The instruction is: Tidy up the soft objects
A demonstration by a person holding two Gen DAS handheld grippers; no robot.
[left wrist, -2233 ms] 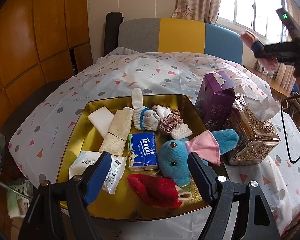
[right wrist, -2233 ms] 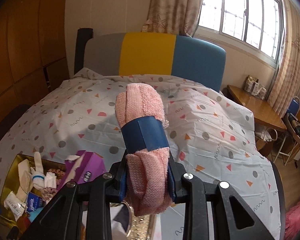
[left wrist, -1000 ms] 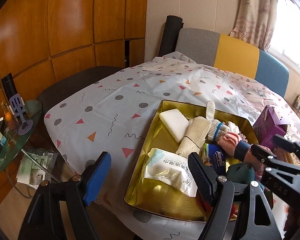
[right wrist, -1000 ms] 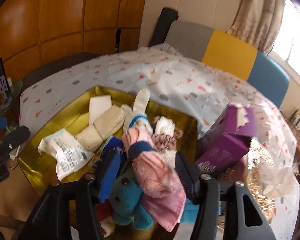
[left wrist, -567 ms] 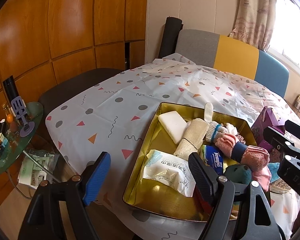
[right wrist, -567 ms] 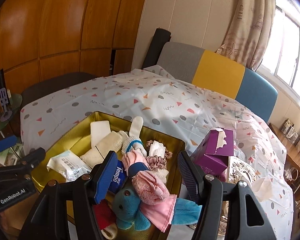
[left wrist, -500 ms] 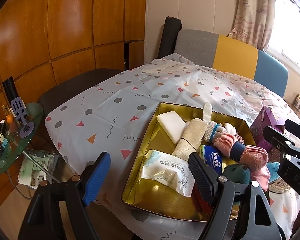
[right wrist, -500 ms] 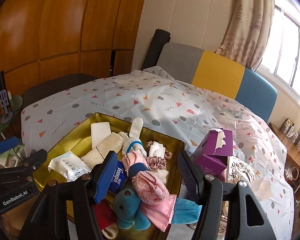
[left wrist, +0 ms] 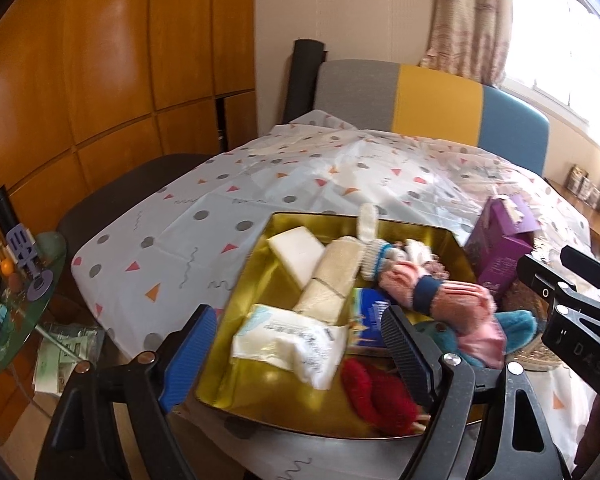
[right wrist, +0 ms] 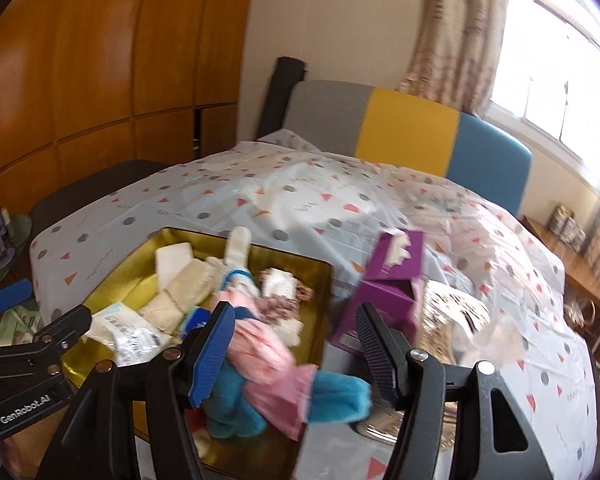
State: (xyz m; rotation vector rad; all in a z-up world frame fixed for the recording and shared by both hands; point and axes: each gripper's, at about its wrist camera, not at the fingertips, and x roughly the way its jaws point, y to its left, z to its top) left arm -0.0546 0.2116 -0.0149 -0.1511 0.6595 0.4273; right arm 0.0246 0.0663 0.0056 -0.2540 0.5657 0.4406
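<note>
A gold tray (left wrist: 260, 264) (right wrist: 128, 268) on the patterned tablecloth holds soft items. The pink rolled towel with a blue band (left wrist: 440, 296) (right wrist: 260, 340) lies on the blue plush toy (left wrist: 516, 330) (right wrist: 336, 396) at the tray's right side. Also in the tray are a white wipes pack (left wrist: 288, 340), a cream cloth roll (left wrist: 332, 276), a white sponge (left wrist: 296, 252), a striped sock (left wrist: 374, 252) and a red knit item (left wrist: 380, 400). My left gripper (left wrist: 300, 352) is open and empty over the tray's near edge. My right gripper (right wrist: 296, 348) is open and empty above the pink towel.
A purple tissue box (left wrist: 500, 248) (right wrist: 388, 280) and a shiny gold tissue holder (right wrist: 452, 320) stand right of the tray. A glass side table (left wrist: 16, 304) with small items is at the far left. A grey, yellow and blue headboard (left wrist: 420, 108) is behind.
My right gripper carried the pink towel to the tray, opened and let it go on the blue plush toy. It has since drawn back a little. My left gripper stays open.
</note>
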